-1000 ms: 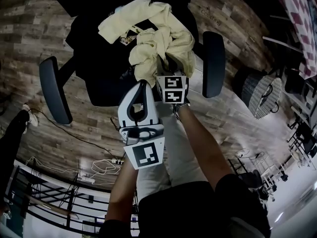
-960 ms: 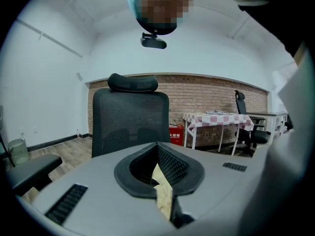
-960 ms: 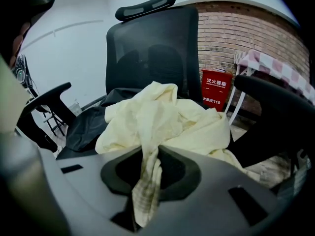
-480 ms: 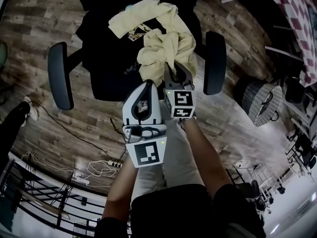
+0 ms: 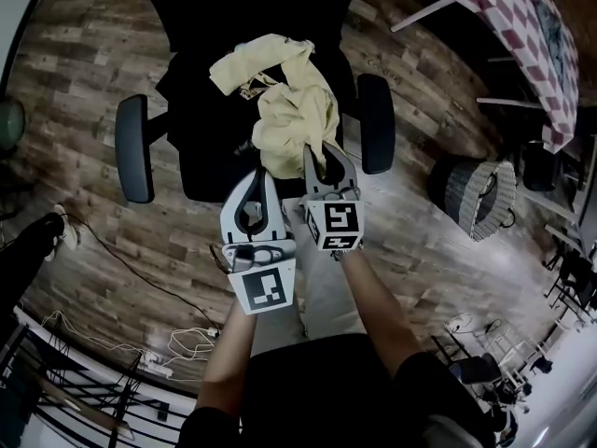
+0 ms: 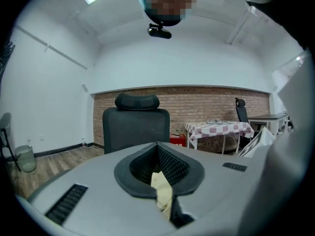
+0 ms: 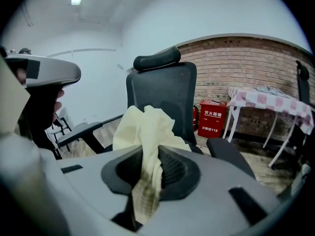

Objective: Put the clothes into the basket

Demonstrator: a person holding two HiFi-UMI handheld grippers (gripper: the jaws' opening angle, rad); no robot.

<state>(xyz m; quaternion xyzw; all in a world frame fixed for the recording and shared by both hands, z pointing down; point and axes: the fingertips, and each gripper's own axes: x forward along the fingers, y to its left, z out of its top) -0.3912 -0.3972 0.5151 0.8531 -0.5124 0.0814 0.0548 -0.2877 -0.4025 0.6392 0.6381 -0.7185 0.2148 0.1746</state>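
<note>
Lifting step, I judge: left gripper and right gripper each pinch the yellow shirt ahead; next, carry it right to the basket.

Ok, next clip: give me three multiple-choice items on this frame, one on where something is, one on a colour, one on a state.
1. Where is the basket? A on the floor, right of the chair; B on the chair's seat; C hanging on the chair's back.
2. What colour is the garment? A red; B blue; C pale yellow.
3. How is the right gripper? A open, empty; B shut on the garment; C shut on the basket.

Key: 1 A, the head view shows it standing on the floor beside the chair. 2 C, the cloth on the seat is pale yellow. 3 B, its own view shows the cloth pinched between its jaws.
</note>
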